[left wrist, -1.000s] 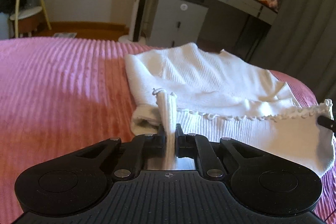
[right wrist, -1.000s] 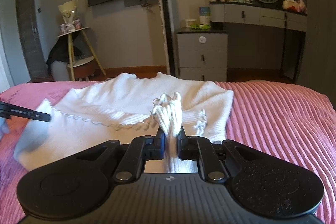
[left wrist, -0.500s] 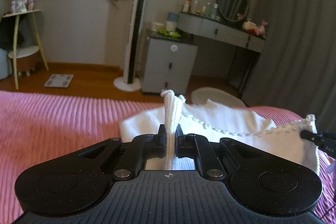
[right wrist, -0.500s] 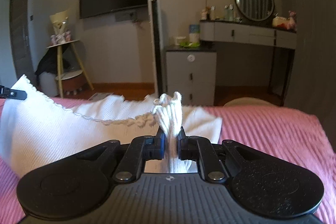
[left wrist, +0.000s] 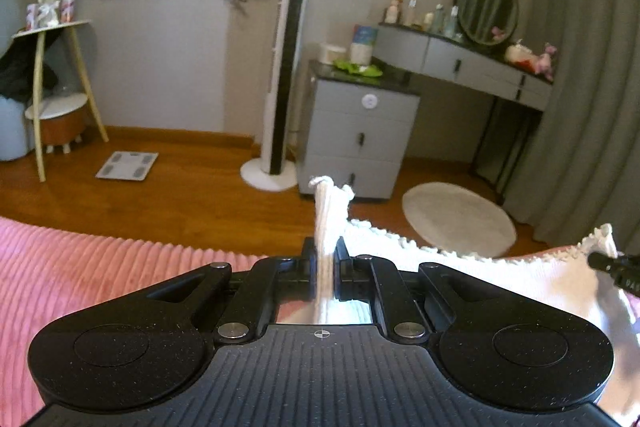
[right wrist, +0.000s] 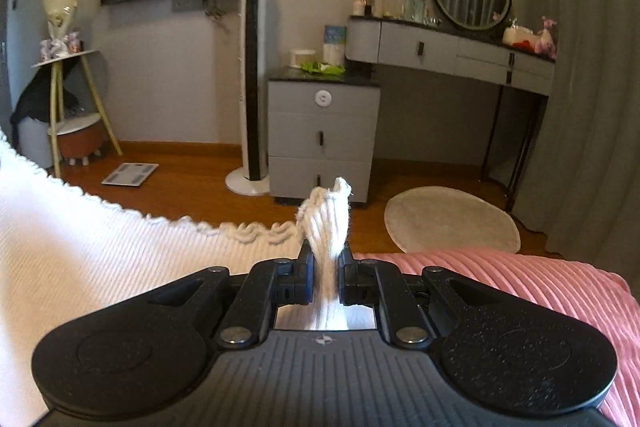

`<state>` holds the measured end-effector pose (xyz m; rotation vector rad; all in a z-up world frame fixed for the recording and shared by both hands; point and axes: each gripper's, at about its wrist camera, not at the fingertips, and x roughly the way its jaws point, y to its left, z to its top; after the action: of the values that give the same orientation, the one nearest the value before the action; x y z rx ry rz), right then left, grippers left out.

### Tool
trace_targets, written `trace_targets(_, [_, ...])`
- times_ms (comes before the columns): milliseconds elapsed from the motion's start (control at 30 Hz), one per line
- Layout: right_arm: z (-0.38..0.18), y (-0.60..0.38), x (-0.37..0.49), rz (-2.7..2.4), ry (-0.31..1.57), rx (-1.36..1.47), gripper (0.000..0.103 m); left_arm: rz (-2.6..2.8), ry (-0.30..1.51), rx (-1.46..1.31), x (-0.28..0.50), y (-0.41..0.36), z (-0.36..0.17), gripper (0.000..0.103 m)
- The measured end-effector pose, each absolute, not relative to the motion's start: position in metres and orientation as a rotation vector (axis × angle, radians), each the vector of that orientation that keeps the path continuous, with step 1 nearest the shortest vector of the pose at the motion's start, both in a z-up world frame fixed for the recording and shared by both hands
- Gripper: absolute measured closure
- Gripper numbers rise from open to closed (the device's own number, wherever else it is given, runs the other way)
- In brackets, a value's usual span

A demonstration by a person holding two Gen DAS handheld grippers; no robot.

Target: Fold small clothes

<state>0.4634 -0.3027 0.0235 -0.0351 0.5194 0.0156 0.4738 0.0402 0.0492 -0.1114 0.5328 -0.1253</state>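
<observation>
White garment (right wrist: pixel 100 259) scalloped hem spans both clamped tongs (left wrist: pixel 324 247) (right wrist: pixel 325 255).

My left claw (left wrist: pixel 324 251) is matte black plastic, finely speckled, with a ribbed centre panel bearing a small white crosshair mark. Round discs sit on either lobe, silver screw heads at the linkage pivots. My right claw (right wrist: pixel 325 253) matches it: same ribs, crosshair, discs and silver screws.

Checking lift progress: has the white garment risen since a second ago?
Yes. The white garment went up: in the right wrist view its frilled edge now crosses the grey drawer cabinet, earlier lying on the pink bedspread.
</observation>
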Motion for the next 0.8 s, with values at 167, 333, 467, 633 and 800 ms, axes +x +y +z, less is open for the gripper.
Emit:
trace_targets(167, [0.002, -0.296, 0.487, 0.026, 0.574, -0.070, 0.093, -0.048, 0.590, -0.056, 0.491, 0.041, 0.018, 0.093])
trace_targets(333, [-0.023, -0.302, 0.491, -0.006, 0.641, -0.070, 0.090, 0.059, 0.717, 0.115, 0.500, 0.030, -0.033, 0.076])
trace_targets(467, [-0.007, -0.315, 0.473, -0.075, 0.623, -0.007, 0.071, 0.088, 0.678, 0.112, 0.476, 0.029, -0.019, 0.057])
trace_targets(633, [0.020, -0.319, 0.380, 0.024, 0.540, 0.155, 0.072, -0.008, 0.628, -0.107, 0.404, 0.049, 0.023, 0.035])
trace_targets(800, [-0.005, -0.325, 0.307, 0.070, 0.607, 0.347, 0.073, -0.074, 0.676, -0.223, 0.336, 0.046, 0.018, 0.028])
